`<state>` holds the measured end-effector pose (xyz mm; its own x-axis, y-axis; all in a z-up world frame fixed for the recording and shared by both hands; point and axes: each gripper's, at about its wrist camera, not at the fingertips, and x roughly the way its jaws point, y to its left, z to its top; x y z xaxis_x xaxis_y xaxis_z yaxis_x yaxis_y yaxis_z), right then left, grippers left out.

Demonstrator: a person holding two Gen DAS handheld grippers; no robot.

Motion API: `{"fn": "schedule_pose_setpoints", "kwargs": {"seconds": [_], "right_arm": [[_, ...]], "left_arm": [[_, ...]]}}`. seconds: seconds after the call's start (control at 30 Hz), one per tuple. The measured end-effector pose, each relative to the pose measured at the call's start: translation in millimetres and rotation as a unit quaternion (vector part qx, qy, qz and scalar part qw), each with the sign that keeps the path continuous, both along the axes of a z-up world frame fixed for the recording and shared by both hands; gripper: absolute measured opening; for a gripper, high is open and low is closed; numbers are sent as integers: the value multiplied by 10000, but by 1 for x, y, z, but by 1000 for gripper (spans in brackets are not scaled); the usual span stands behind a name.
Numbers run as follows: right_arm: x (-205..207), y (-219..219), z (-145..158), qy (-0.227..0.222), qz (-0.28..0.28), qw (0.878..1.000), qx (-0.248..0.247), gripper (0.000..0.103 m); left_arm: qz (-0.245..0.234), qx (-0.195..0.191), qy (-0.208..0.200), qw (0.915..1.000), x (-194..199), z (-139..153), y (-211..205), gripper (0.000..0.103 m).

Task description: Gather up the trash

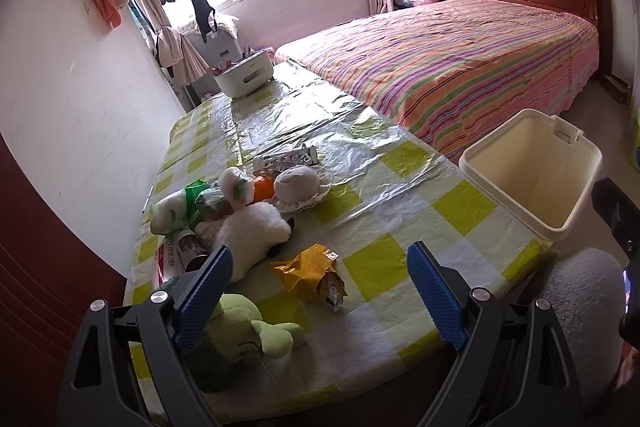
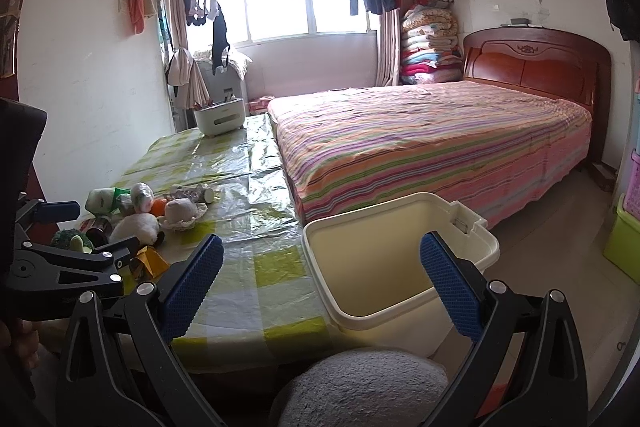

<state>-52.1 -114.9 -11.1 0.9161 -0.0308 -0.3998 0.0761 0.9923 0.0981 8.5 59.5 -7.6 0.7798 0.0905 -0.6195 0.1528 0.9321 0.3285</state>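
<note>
A crumpled yellow wrapper (image 1: 310, 277) lies on the checked table (image 1: 400, 211), just ahead of my left gripper (image 1: 320, 291), which is open and empty above the near table edge. Further trash sits in a pile at the left: a green-and-white packet (image 1: 176, 207), a can (image 1: 192, 251) and a silver blister tube (image 1: 288, 159). A cream bin (image 1: 532, 171) stands open at the table's right edge. My right gripper (image 2: 322, 287) is open and empty, over the bin (image 2: 400, 259). The wrapper (image 2: 150, 261) and my left gripper (image 2: 68, 267) show at the left of the right wrist view.
Plush toys lie among the trash: a white one (image 1: 252, 231), a green one (image 1: 240, 331) and a lace-edged hat (image 1: 300, 187). A white caddy (image 1: 244, 75) stands at the far table end. A striped bed (image 1: 460, 67) runs along the right. A grey stool cushion (image 2: 360, 387) is under me.
</note>
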Motion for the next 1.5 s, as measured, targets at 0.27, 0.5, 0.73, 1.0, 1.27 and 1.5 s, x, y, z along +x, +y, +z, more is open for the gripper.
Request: {"fn": "schedule_pose_setpoints", "kwargs": {"seconds": [0.27,0.5,0.73,1.0,1.27,1.5], "right_arm": [[0,0,1,12,66,10000,-12,97],[1,3,3,36,148,9999,-32,97],[2,9,4,42,258,9996,-64,97],[6,13,5,42,397,9992,-98,97],[7,16,4,73,496,9987,-65,97],[10,13,2,151,474,9988,7,97]], "left_arm": [[49,-21,-25,10000,0,1,5,86],[105,-28,-79,9999,-3,5,10,86],[173,-29,-76,9998,-4,6,15,86],[284,-51,-100,9995,-4,8,24,86],[385,-96,-89,9992,-4,8,31,86],[339,-617,208,9973,3,15,47,86]]}}
